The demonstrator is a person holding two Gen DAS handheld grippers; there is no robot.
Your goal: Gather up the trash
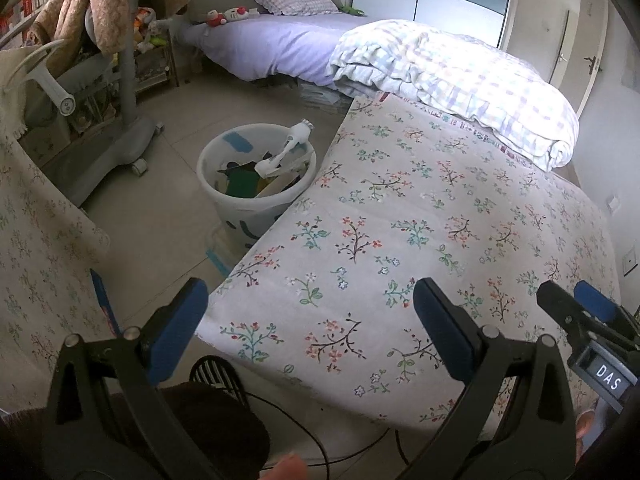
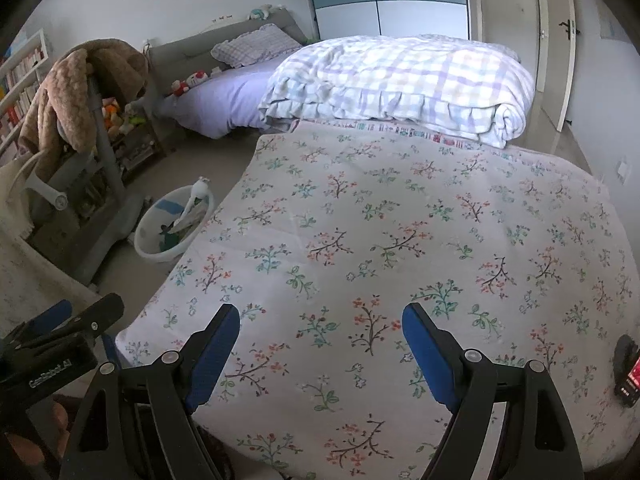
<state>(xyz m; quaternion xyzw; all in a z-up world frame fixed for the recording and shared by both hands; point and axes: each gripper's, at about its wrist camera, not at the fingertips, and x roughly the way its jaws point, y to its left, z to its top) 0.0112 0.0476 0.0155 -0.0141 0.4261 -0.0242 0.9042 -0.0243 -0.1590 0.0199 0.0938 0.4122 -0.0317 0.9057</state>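
I am looking down both grippers at a surface draped in a floral cloth, which is filling the middle and right of both frames. My left gripper is sitting at the bottom of the left wrist view with its 2 blue pads spread wide, and nothing is lying between them; its left finger is hanging over the floor and its right finger over the cloth's near corner. My right gripper is showing at the bottom of the right wrist view, jaws also standing wide apart over bare cloth, gripping nothing. Each gripper is poking into the other's view at the lower edge. The white bucket holding the trash is standing on the tiled floor just beside the cloth's left edge, at centre left of the left wrist view and further left and smaller in the right wrist view. Inside it I am seeing a white bottle leaning against the rim with its neck pointing up and to the right, plus dark green and pale flat scraps I cannot identify. A folded checked quilt is lying at the far end of the cloth, in the upper right. A dark device with a red glow is resting on the cloth at the right edge of the right wrist view.
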